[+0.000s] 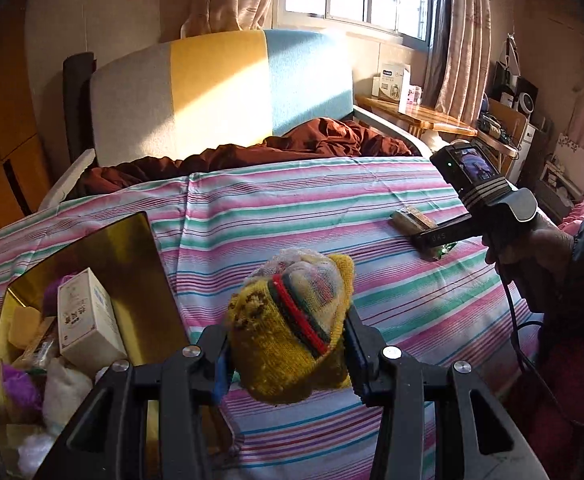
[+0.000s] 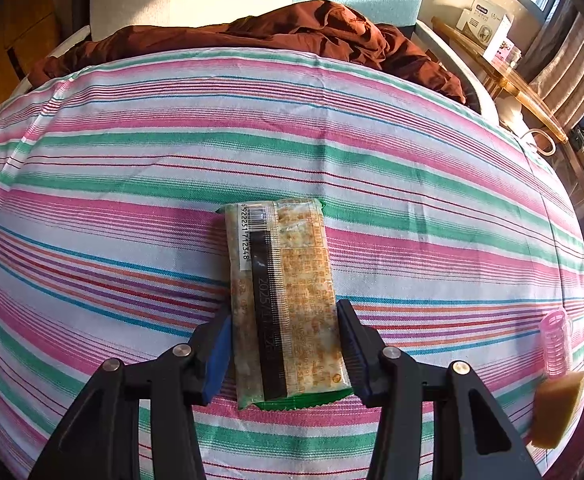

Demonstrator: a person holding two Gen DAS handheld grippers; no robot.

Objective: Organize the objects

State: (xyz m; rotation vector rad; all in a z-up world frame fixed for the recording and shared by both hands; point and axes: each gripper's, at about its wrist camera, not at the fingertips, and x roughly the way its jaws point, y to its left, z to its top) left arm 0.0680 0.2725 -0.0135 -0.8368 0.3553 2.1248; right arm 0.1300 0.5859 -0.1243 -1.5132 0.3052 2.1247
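My left gripper [image 1: 287, 336] is shut on a yellow knitted sock bundle [image 1: 292, 328] with red and green stripes, held above the striped bed sheet [image 1: 332, 208], just right of a gold box [image 1: 139, 264]. The box holds a white carton [image 1: 87, 312] and several soft items. My right gripper [image 2: 283, 344] straddles a cracker packet [image 2: 283, 296] that lies flat on the sheet; its fingers [image 2: 217, 348] touch both long sides of the packet. The right gripper also shows in the left wrist view [image 1: 432, 240], over the same packet [image 1: 412, 216].
A brown duvet [image 1: 292, 144] is bunched at the headboard. A wooden bedside table [image 1: 420, 116] with a white box stands at the right. A pink hair roller [image 2: 556, 336] and a tan sponge block [image 2: 556, 412] lie near the sheet's right edge.
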